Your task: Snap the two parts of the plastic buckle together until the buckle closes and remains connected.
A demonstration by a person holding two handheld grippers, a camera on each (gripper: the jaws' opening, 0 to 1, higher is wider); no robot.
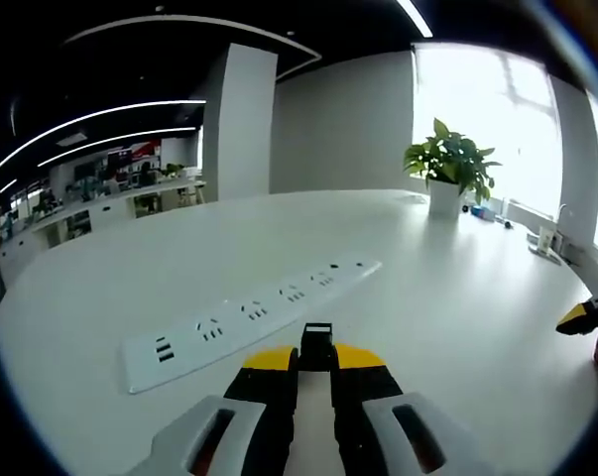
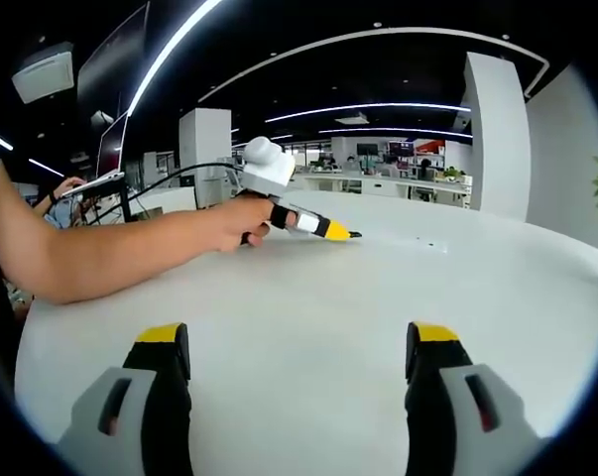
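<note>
Between the close-set yellow-tipped jaws of the left gripper (image 1: pixel 315 365), in the left gripper view, sits a small black plastic buckle part (image 1: pixel 317 343), clamped and jutting forward, presumably so its mating end stays free. Beyond it a long white power strip (image 1: pixel 249 319) lies on the white table (image 1: pixel 457 297), with a potted green plant (image 1: pixel 449 169) farther off. At the right edge a yellow-tipped piece of the right gripper (image 1: pixel 588 315) enters.

Across the right gripper view, the right gripper (image 2: pixel 299 359) has its jaws wide apart and empty above bare table. A person's hand (image 2: pixel 241 220) holds the left gripper out over the table; a dark tip, probably the buckle part, shows faintly. I judge the other buckle half is not yet picked up.
</note>
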